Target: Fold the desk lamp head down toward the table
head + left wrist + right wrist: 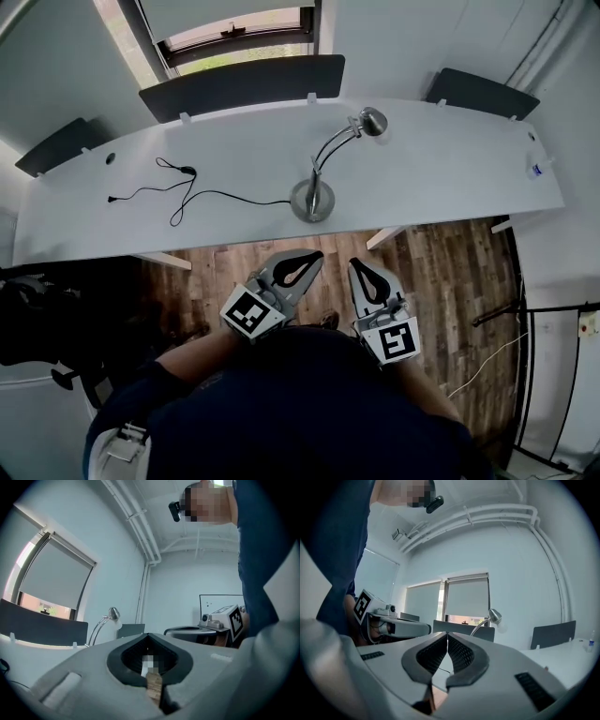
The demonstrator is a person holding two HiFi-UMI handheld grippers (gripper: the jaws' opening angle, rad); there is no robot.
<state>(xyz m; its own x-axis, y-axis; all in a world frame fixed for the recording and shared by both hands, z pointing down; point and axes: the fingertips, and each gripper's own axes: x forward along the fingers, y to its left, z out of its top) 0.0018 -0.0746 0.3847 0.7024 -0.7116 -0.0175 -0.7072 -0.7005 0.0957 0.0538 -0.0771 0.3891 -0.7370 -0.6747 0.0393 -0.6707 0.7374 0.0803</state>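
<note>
Both units are in front of the torso over the wood floor (pixel 441 272), short of the tabletop's (pixel 450 169) near edge, with a clear gap of floor between the tips and that edge. Left hand-held gripper (pixel 314 255) is clenched with nothing in it and points level, angled slightly right. Right hand-held gripper (pixel 356 264) is also clenched and empty, level, just beside the left, their tips converging. The desk lamp (pixel 312 200) sits on the tabletop near the front edge, roughly in line with both tips. Its round base is flat and the neck arches up and right to the lamp head (pixel 373 121), which is raised off the surface. A black cable (pixel 187 192) runs left from the base. Bare surface lies right of the lamp, and a small bottle (pixel 536 170) stands at the far right end. Dark partition panels (pixel 242 84) line the back edge.
</note>
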